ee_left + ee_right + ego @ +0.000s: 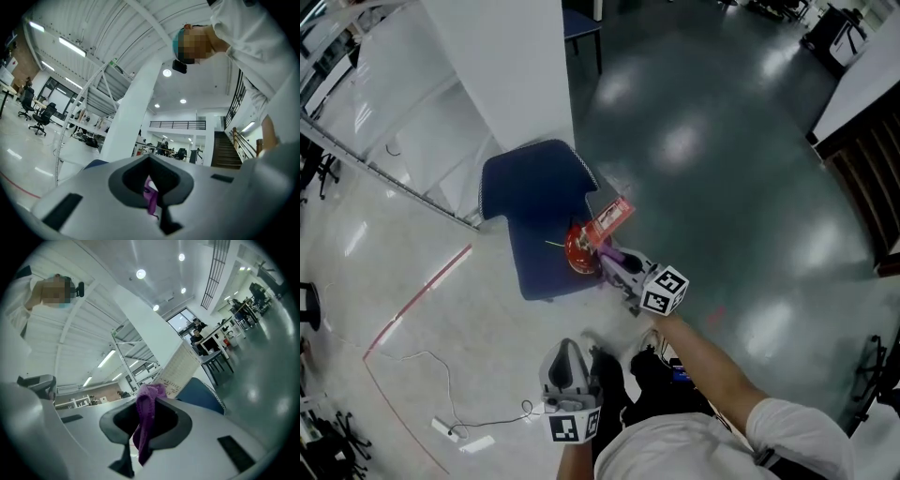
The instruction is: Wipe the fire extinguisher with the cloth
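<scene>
Grippers: 2. The left gripper [565,352] is nearest, low by the person's body, well apart from the work. Its jaws are drawn together to a thin slit. A purple sliver shows in the slit; cannot tell whether it is gripped or lies beyond.

The right gripper [607,260] is farther out, its jaws clamped on the cloth [145,423]. Cloths: 1, purple, hanging through the jaws.

Fire extinguishers: 1, red [578,249], just beside the right gripper's tip. It carries 1 tag [611,216] and sits on the seat of 1 blue chair [534,202].
</scene>
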